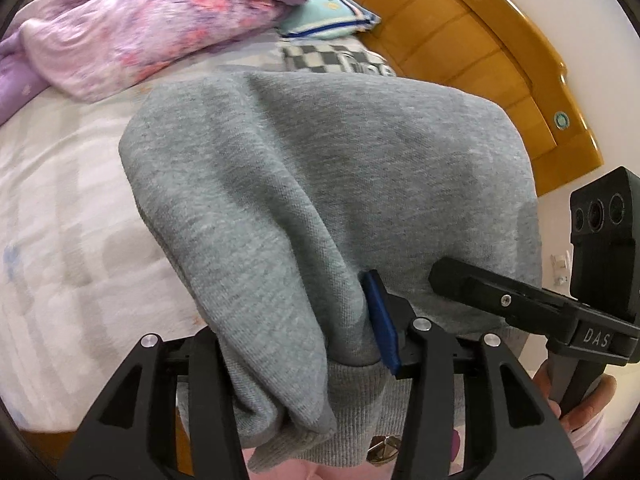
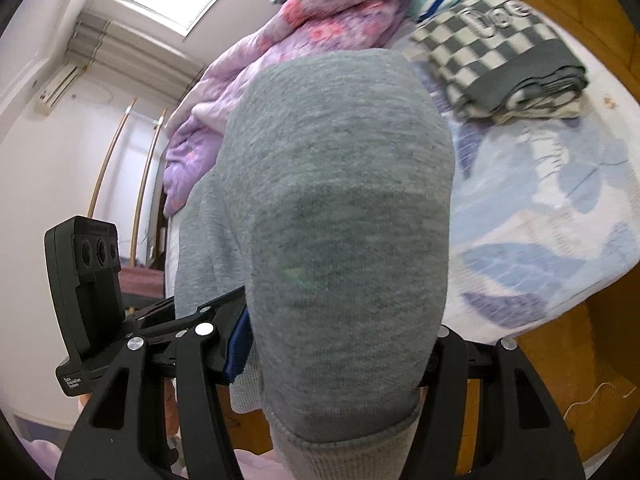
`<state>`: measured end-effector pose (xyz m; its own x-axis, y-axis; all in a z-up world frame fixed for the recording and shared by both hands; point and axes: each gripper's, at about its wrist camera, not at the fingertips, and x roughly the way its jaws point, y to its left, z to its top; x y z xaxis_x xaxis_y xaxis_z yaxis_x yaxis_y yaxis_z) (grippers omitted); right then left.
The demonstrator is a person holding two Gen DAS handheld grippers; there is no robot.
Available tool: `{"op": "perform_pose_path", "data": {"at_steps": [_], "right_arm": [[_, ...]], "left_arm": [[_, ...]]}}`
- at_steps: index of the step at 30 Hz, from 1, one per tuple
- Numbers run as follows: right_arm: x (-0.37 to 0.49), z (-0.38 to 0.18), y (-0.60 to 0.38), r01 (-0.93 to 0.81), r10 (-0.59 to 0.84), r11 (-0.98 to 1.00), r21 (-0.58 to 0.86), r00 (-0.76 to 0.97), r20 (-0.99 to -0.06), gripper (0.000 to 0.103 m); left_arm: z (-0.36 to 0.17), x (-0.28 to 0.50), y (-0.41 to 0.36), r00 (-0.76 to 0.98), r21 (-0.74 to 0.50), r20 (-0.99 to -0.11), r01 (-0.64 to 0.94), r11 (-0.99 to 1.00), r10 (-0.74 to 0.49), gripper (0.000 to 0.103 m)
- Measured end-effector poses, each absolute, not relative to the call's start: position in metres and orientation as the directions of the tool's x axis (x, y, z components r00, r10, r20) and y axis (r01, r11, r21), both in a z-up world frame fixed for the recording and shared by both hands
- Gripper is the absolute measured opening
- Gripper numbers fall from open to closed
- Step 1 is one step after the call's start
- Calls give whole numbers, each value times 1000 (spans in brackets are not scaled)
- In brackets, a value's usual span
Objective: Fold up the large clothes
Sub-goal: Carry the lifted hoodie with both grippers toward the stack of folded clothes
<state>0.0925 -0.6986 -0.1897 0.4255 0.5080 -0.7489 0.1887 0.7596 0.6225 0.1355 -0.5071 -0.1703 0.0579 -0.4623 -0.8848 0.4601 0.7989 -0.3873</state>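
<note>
A bed [image 1: 60, 208] with a pale patterned sheet fills the left wrist view, backed by a honey-coloured wooden headboard [image 1: 480, 60]. A purple floral quilt [image 1: 152, 28] is heaped at the far side, beside a folded checkered garment [image 1: 332, 58]. A grey sweatshirt [image 1: 320, 184] hangs bunched over the left gripper [image 1: 304, 344], which grips it near the ribbed hem, a blue pad pressing the cloth; it is lifted off the bed, probably to carry and spread it for folding. The right gripper [image 1: 520, 300], at the right edge, reads "DAS"; a hand [image 1: 580, 400] holds it.

In the right wrist view, the bedroom wall, a window and an air conditioner show at left. The same grey sweatshirt [image 2: 340, 208] drapes over the right gripper [image 2: 332, 360], which clamps its hem. The left gripper [image 2: 192, 320] carries small, unreadable lettering. The checkered garment [image 2: 500, 60] shows blurred letters.
</note>
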Motion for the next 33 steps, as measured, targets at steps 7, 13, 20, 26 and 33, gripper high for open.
{"op": "perform_pose_path", "data": {"at_steps": [7, 13, 20, 26, 33], "right_arm": [[120, -191, -782, 256, 449, 756, 602, 466, -762, 56], [158, -191, -853, 326, 393, 749, 576, 481, -783, 56], [199, -197, -914, 362, 377, 750, 554, 454, -807, 56], [243, -211, -967, 323, 422, 759, 565, 417, -805, 56], [315, -224, -1022, 194, 534, 755, 626, 372, -760, 56]], "left_arm": [[-181, 171, -606, 33, -406, -870, 520, 752, -493, 46], [-185, 218, -686, 16, -408, -866, 554, 726, -500, 46], [-203, 258, -758, -8, -393, -884, 553, 735, -467, 46], [-221, 291, -811, 27, -366, -900, 498, 786, -436, 46], [-231, 347, -862, 106, -305, -926, 355, 884, -362, 46]]}}
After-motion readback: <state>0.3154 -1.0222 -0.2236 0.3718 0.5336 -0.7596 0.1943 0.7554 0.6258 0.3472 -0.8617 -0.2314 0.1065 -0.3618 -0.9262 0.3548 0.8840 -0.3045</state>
